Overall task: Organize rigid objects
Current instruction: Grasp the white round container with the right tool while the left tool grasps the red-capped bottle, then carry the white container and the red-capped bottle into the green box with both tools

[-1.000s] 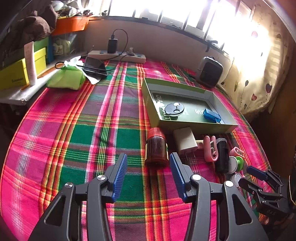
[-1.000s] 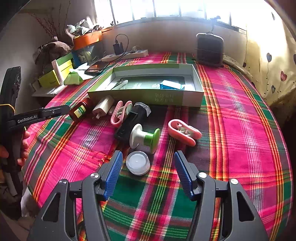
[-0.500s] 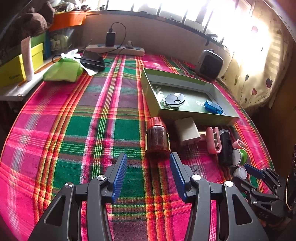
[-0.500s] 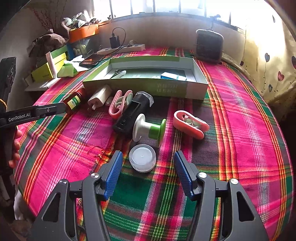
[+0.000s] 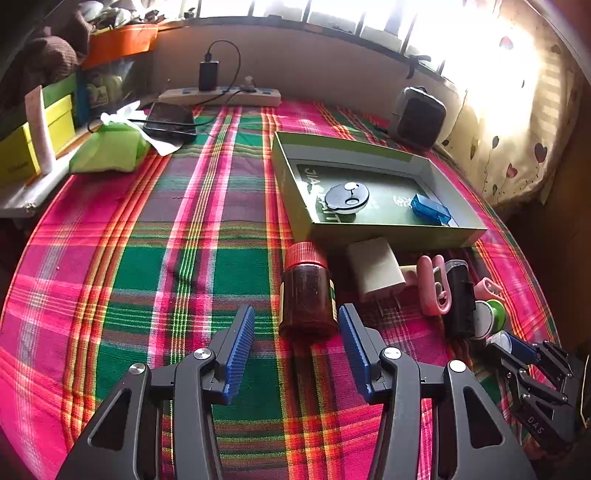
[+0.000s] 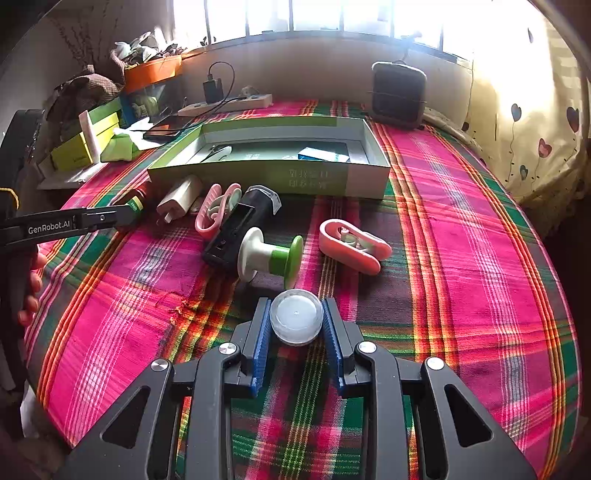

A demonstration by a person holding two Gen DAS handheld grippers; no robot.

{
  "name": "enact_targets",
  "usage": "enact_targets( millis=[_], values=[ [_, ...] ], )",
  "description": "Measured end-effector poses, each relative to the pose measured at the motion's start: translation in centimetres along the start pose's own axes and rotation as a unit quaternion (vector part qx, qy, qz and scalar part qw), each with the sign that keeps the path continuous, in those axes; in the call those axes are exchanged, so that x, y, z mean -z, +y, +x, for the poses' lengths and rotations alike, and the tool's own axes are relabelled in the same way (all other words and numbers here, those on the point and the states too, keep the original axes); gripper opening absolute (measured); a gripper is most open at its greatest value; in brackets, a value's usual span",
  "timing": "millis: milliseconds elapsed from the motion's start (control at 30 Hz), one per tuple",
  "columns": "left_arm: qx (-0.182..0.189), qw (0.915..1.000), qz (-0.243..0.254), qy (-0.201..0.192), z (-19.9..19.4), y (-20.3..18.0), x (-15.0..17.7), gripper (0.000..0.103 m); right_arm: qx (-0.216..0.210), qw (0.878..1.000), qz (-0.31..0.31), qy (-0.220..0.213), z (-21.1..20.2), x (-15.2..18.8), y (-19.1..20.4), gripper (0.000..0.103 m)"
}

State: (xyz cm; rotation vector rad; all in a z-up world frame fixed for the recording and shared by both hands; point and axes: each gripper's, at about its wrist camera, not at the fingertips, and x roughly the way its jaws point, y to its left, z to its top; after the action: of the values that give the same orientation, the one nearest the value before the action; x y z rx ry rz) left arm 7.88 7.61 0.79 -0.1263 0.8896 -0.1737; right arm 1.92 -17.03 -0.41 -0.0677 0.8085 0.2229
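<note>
Now our right gripper (image 6: 296, 325) pinches the small clear jar (image 6: 296, 321), just before the green box (image 6: 273, 173). Our left gripper (image 5: 297, 339) stands spread behind the brown bottle (image 5: 307, 291), which lies beside that box.

Plaid-covered bed (image 6: 461, 229) carries green box (image 6: 332, 177), jar (image 5: 306, 295), charger (image 5: 375, 267).

Bright barred window (image 6: 325, 16), heart-print curtain (image 6: 535, 122), plaid tablecloth (image 5: 147, 258)

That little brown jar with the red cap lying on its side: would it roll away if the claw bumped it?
Probably. The brown jar is round and lies on its side, so a sideways nudge could roll it, though the cloth may slow it. It looks rigid, possibly glass, so likely breakable. The left gripper stands open around its base.
</note>
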Motion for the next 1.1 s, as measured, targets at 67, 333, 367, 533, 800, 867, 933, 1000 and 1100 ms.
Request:
enact_targets(
  millis=[67,333,367,533,800,867,933,1000,1100],
  values=[
    [-0.003,1.0,0.002,0.002,0.3,0.0,-0.2,0.047,0.004,1.0,-0.001,-0.001,-0.1,0.2,-0.1,0.029],
    [-0.009,0.9999,0.004,0.004,1.4,-0.1,-1.0,0.047,0.015,1.0,0.017,-0.001,-0.5,0.5,-1.6,0.029],
    [-0.011,0.9999,0.005,0.004,1.5,-0.1,-1.1,0.047,0.017,1.0,0.019,-0.001,-0.6,0.5,-1.8,0.029],
    [-0.024,0.9996,0.013,0.003,2.0,-0.2,-1.5,0.047,0.018,1.0,0.021,-0.003,-0.6,0.5,-2.1,0.029],
    [-0.037,0.9991,0.019,0.001,2.2,-0.4,-1.6,0.047,0.017,1.0,0.019,-0.006,-0.4,0.4,-2.3,0.029],
    [-0.043,0.9989,0.022,0.001,2.2,-0.6,-1.6,0.045,0.018,1.0,0.018,-0.007,-0.4,0.5,-2.3,0.029],
    [-0.049,0.9985,0.022,-0.001,2.3,-0.6,-1.6,0.039,0.016,1.0,0.018,-0.008,-0.4,0.5,-2.3,0.029],
    [-0.054,0.9984,0.019,-0.002,2.3,-0.5,-1.7,0.034,0.015,1.0,0.017,-0.009,-0.4,0.5,-2.4,0.029],
    [-0.056,0.9983,0.015,-0.003,2.3,-0.3,-1.7,0.031,0.013,1.0,0.017,-0.01,-0.4,0.5,-2.4,0.029]
  ],
)
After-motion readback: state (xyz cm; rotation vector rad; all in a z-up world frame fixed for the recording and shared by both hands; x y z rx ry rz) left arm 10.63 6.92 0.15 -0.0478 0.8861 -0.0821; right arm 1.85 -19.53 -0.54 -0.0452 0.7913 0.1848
